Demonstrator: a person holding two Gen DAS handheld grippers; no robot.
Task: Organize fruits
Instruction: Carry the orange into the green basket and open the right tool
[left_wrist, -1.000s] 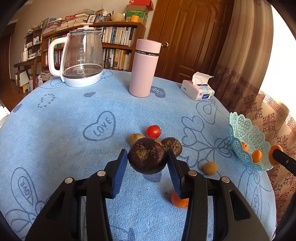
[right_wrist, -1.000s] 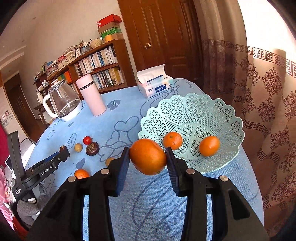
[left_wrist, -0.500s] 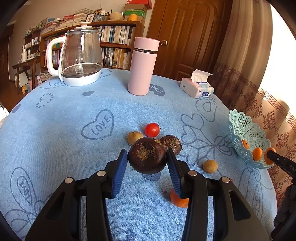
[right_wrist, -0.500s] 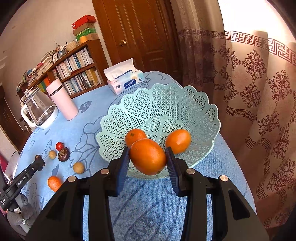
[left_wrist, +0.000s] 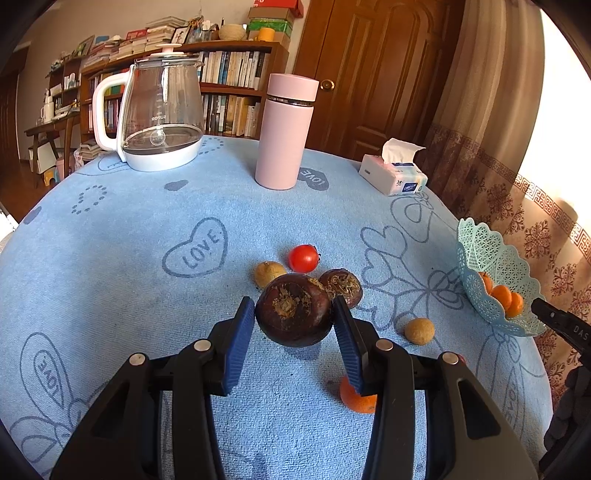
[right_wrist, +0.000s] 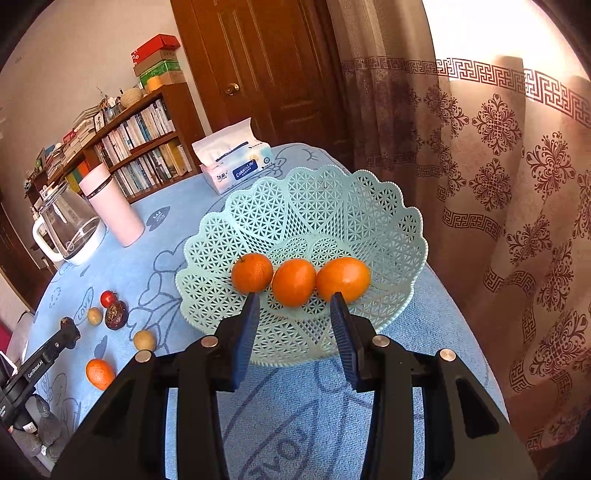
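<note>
My left gripper (left_wrist: 293, 314) is shut on a dark purple mangosteen (left_wrist: 293, 310), held above the blue tablecloth. Below it lie a second mangosteen (left_wrist: 341, 288), a red tomato (left_wrist: 303, 258), two small brown fruits (left_wrist: 269, 273) (left_wrist: 419, 331) and an orange (left_wrist: 358, 400). My right gripper (right_wrist: 295, 314) is open and empty over the near rim of the mint lattice basket (right_wrist: 369, 206). Three oranges (right_wrist: 294, 282) sit in a row in the basket. The basket also shows in the left wrist view (left_wrist: 484, 251).
A glass kettle (left_wrist: 159, 114), a pink thermos (left_wrist: 286, 131) and a tissue box (left_wrist: 393, 173) stand at the table's far side. A patterned curtain (right_wrist: 498, 184) hangs close behind the basket. A bookshelf and a door are beyond.
My right gripper moved over the basket, opened and let go of its orange, which now lies between the other two. My left gripper still holds the mangosteen, nearly still.
</note>
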